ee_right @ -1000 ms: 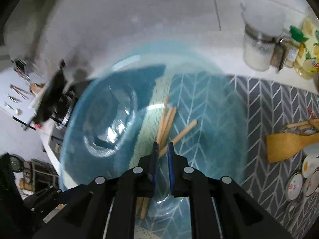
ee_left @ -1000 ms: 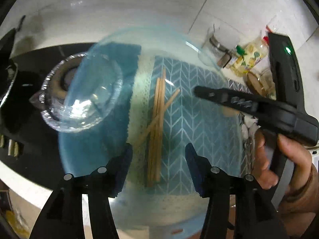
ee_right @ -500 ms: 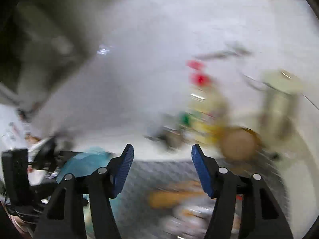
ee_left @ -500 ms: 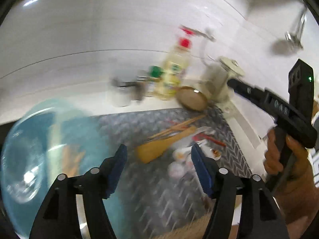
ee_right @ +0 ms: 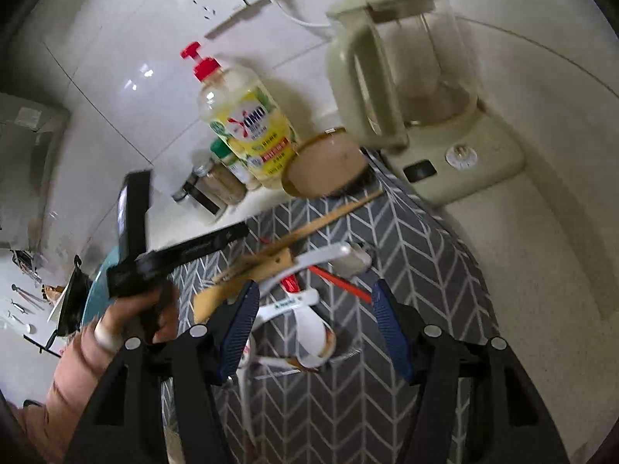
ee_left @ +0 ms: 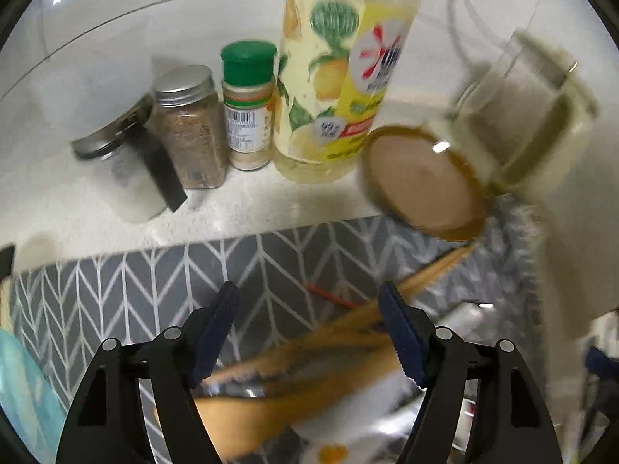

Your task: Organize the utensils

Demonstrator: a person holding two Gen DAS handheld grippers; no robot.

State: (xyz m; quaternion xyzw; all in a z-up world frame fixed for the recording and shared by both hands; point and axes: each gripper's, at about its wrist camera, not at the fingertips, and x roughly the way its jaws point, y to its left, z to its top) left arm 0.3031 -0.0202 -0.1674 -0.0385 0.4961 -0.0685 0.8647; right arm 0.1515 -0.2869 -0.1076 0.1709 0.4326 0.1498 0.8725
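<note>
A pile of utensils lies on a grey herringbone mat [ee_right: 425, 255]. In it are a wooden spatula [ee_right: 220, 297], long wooden chopsticks [ee_right: 329, 216], white ceramic spoons [ee_right: 309, 328] and thin red sticks [ee_right: 340, 282]. My right gripper [ee_right: 314, 324] hovers open over the spoons, touching none of them. My left gripper [ee_left: 309, 332] is open above the blurred spatula [ee_left: 247, 417] and chopsticks [ee_left: 433, 270], with its pads clear of them. In the right wrist view a hand [ee_right: 127, 321] holds the left gripper's black body [ee_right: 154, 259] left of the pile.
Along the white tiled wall stand a salt shaker [ee_left: 120, 170], spice jars [ee_left: 189, 131], a yellow dish-soap bottle [ee_right: 247, 123], a brown round lid [ee_right: 329, 162] and a cream blender [ee_right: 406, 65]. The edge of a blue dish [ee_left: 19, 386] shows at far left.
Both grippers swung right, from the blue dish with wooden chopsticks to the utensil pile on the grey mat. The right jaws went from shut to open. The left jaws widened.
</note>
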